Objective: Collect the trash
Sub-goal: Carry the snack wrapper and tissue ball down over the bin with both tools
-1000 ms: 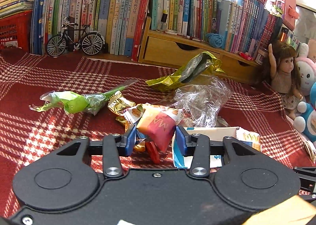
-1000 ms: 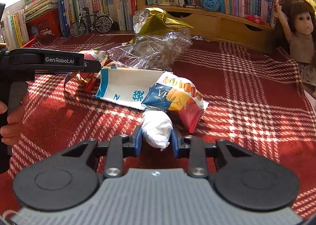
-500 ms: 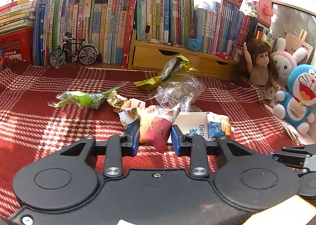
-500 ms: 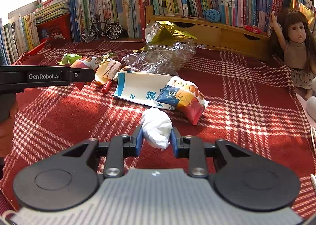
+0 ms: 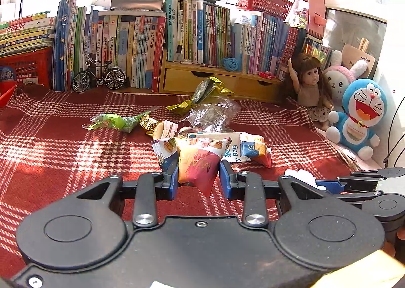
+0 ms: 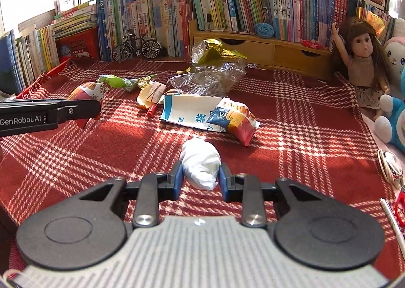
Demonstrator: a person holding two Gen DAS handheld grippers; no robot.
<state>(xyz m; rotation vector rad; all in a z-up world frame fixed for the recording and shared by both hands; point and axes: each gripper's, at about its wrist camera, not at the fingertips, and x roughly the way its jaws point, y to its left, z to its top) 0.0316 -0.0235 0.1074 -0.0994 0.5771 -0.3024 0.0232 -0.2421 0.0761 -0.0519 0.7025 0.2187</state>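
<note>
The left claw (image 5: pixel 198 176) is clenched on an orange-and-red snack wrapper (image 5: pixel 197 161), which hangs between its blue pads (image 5: pixel 172 178) clear of the red plaid cloth (image 5: pixel 63 156) covering the bench. The right claw (image 6: pixel 200 178) is clamped on a crumpled white tissue wad (image 6: pixel 201 165), pinched between both pads and lifted off the cloth.

In the right wrist view, the rest of the trash lies from 11 to 1 o'clock of the held wad. A flat white-and-blue paper bag (image 6: pixel 187 112) lies at 12 o'clock, with a blue-and-orange snack packet (image 6: pixel 234 121) resting on its right end. Behind them at 12 o'clock sits a crumpled clear plastic bag (image 6: pixel 212 78), and a gold foil wrapper (image 6: pixel 215 51) rises just behind it. At 11 o'clock lie a green wrapper (image 6: pixel 116 82), a small gold candy wrapper (image 6: pixel 143 84), a pale wrapper (image 6: pixel 152 91) and a red stick-shaped piece (image 6: pixel 151 111), close together.

The left claw reaches in from 9 o'clock in that view, its wrapper showing beyond the black arm. A toy bicycle (image 6: pixel 136 46) stands at 11 o'clock before a row of books (image 6: pixel 227 2), and a doll (image 6: pixel 364 60) sits at 2 o'clock. In the left wrist view a blue plush toy (image 5: pixel 359 116) sits at 2 o'clock beside the doll.
</note>
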